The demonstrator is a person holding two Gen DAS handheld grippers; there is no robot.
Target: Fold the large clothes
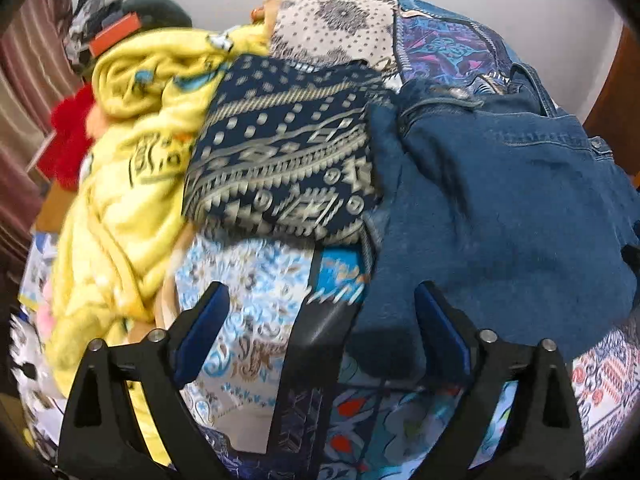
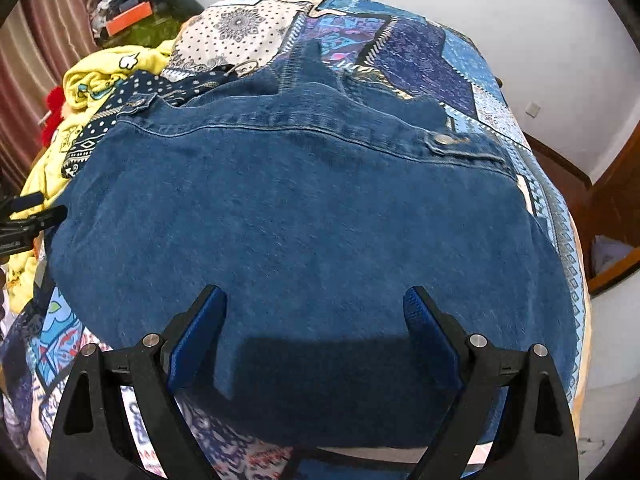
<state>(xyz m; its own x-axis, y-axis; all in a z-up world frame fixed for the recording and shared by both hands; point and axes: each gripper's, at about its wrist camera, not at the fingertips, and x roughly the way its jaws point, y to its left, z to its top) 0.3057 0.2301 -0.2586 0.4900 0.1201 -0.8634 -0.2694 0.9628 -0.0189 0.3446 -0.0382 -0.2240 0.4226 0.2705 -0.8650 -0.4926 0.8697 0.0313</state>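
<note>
The right gripper (image 2: 316, 308) hangs spread wide above the denim jacket (image 2: 304, 216), pinching nothing. The jacket lies flat on the patchwork bedspread (image 2: 424, 56), long axis running away from the gripper, its seamed end farthest. The left gripper (image 1: 320, 308), likewise spread and empty, hovers just left of the jacket's edge; beyond it lie a navy patterned garment (image 1: 280, 160) and a yellow garment (image 1: 132, 168).

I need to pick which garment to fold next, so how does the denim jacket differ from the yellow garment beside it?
The denim jacket is plain blue and spread fairly flat; the yellow garment is bright, printed and crumpled in a heap. The jacket shows stitched seams and a metal button, the yellow one soft folds. The jacket fills the right gripper's view; the yellow one lies at the left edge. Both rest on the patchwork bedspread.
</note>
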